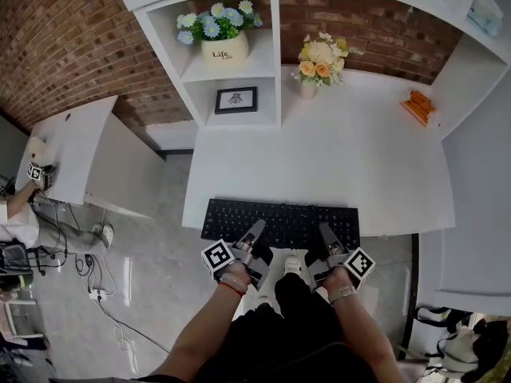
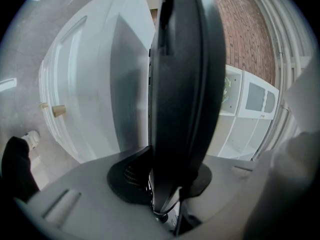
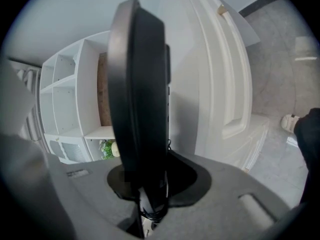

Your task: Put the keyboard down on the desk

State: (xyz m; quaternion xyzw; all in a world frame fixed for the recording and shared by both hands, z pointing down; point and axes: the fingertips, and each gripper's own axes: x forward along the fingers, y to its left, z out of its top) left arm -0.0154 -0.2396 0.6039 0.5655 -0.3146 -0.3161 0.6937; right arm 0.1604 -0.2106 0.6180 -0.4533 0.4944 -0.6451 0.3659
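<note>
A black keyboard [image 1: 279,222] lies lengthwise along the front edge of the white desk [image 1: 335,158], its near side hanging over the edge; I cannot tell if it touches the desktop. My left gripper [image 1: 254,234] is shut on the keyboard's near edge left of centre. My right gripper [image 1: 327,236] is shut on the same edge right of centre. In the left gripper view the keyboard [image 2: 182,84] stands edge-on, clamped at the left gripper [image 2: 167,184]. The right gripper view shows the keyboard [image 3: 140,89] likewise edge-on in the right gripper [image 3: 150,184].
At the desk's back stand a vase of flowers [image 1: 319,61], a shelf unit with a potted plant [image 1: 222,38] and a framed picture [image 1: 236,100], and an orange object [image 1: 419,106] at the right. A white side table [image 1: 80,142] and floor cables [image 1: 100,290] are left.
</note>
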